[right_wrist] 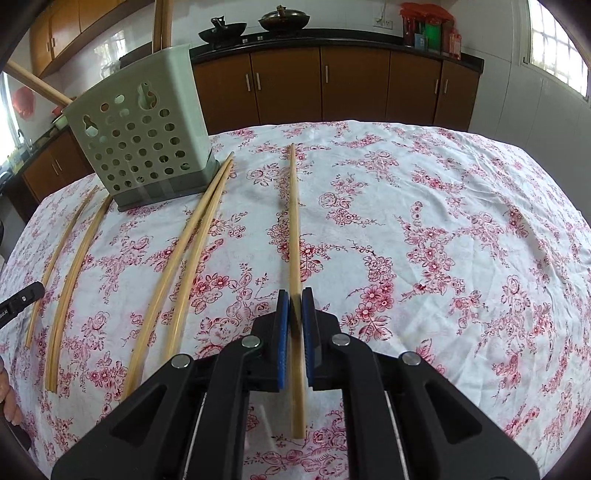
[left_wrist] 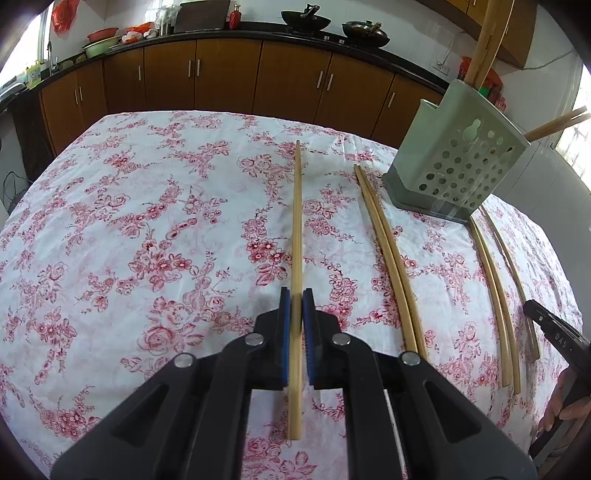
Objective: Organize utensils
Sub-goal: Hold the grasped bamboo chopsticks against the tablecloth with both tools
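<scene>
In the left wrist view my left gripper (left_wrist: 296, 295) is shut on a wooden chopstick (left_wrist: 296, 229) that points away over the floral tablecloth (left_wrist: 147, 240). In the right wrist view my right gripper (right_wrist: 296, 295) is shut on another wooden chopstick (right_wrist: 294, 221). A pale green perforated utensil holder (left_wrist: 458, 166) stands at the table's far side and holds some chopsticks; it also shows in the right wrist view (right_wrist: 144, 140). Loose chopstick pairs lie on the cloth (left_wrist: 391, 258) (left_wrist: 498, 295) (right_wrist: 177, 266) (right_wrist: 74, 273).
The right gripper's tip (left_wrist: 554, 332) shows at the right edge of the left wrist view, and the left gripper's tip (right_wrist: 18, 302) shows at the left edge of the right wrist view. Brown kitchen cabinets (left_wrist: 221, 74) and woks (left_wrist: 306, 20) on a dark counter stand behind the table.
</scene>
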The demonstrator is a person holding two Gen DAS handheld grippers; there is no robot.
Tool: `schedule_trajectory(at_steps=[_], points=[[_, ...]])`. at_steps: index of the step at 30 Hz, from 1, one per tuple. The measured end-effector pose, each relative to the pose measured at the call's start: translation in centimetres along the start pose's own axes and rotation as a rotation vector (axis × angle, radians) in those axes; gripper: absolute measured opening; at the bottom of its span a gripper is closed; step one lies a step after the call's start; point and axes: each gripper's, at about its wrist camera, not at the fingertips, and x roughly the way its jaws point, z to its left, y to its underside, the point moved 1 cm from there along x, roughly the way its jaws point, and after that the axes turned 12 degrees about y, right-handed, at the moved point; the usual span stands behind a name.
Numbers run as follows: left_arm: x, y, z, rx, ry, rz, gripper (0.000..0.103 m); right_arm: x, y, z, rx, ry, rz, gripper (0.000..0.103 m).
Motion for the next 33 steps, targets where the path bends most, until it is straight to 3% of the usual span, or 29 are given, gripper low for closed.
schedule_trajectory(at_steps=[33], points=[[-0.11, -0.06, 0.25, -0.012, 0.012, -0.001, 0.01, 0.02, -0.02, 0.04, -0.003, 0.008, -0.002, 0.009]])
